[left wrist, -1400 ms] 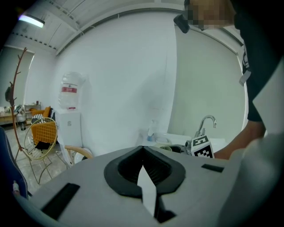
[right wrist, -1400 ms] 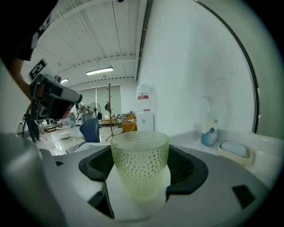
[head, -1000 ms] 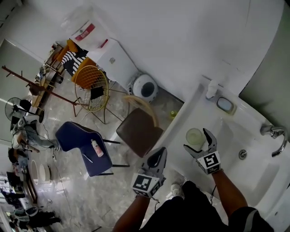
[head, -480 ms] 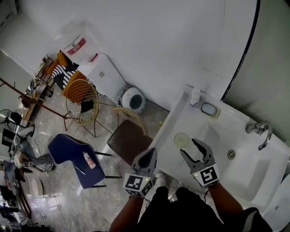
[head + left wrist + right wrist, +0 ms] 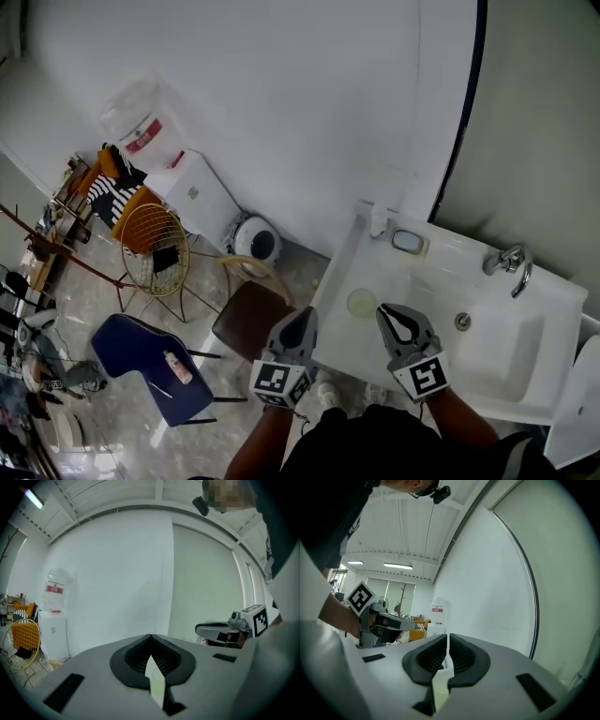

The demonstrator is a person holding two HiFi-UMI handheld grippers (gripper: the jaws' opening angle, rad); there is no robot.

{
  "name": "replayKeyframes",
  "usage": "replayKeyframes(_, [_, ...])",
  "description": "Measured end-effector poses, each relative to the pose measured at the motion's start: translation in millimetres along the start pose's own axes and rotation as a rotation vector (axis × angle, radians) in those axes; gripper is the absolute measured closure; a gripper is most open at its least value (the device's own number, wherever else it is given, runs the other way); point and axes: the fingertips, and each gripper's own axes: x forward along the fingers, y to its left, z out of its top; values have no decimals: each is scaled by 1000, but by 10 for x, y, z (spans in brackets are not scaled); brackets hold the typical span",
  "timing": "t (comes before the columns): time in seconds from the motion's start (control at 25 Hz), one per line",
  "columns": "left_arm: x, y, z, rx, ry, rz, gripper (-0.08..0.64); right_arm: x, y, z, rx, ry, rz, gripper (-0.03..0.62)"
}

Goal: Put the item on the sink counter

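White bench (image 5: 377,274): the glossy sink top to the left of the basin (image 5: 497,342). The item already rests here, so I judge the placing done. What is left is to get clear without disturbing it.
Pale green item (image 5: 362,302): small, round and translucent, though I can't tell a cup from a lid at this size. It sits flat on the bench between the front-left edge and the basin, and nothing touches it.
Right gripper (image 5: 400,314): it hangs just beside the item, on its basin side, and apart from it. Its fingers are closing up to pressed together, and its own view shows nothing between them.
Left gripper (image 5: 302,319): it is off the bench's left edge, above the floor near the brown chair (image 5: 248,323). Its fingers are pressed together and hold nothing.
Way out: I'd lift the right gripper up and draw it back toward the body rather than sweep it left. The item looks light and would likely slide on the glossy top.
Risk: a nudge from the right would push the item toward the bench edge and the drop to the floor. A nudge from the left would tip it into the basin.
Fingers on exit: I'd keep them together, because a narrow tip leaves more room beside the item.
Left side: I'd hold that gripper where it is, since bringing it in over the edge only adds a second thing near the item.
Tap (image 5: 511,264) and soap dish (image 5: 408,242): both stand well apart at the back, outside any path I'd take.
Check: I'd confirm from the head view that the item's whole rim lies on the bench.
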Motion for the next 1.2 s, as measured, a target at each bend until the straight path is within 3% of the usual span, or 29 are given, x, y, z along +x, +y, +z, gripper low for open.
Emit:
replayKeyframes(0.2, [-19,-102,12,-16,-2,-51,548,-100,10,160,-11,-3,-61,578])
replayKeyframes(0.48, [-47,-229,64,27,-5,-104,548,-164,24,249,-26,20,-102,580])
replayKeyframes(0.72, [-104,-243,-57,25,51,-118,547,-175,-13,295,-20,25,-130,580])
replayKeyframes(0.88, [-105,-228,-24,31,14,-118,548,-177,-14,288,-24,31,-133,580])
replayKeyframes(1.2, [-153,-198,-16,33,21,-109,548,-173,-22,261,-13,48,-136,580])
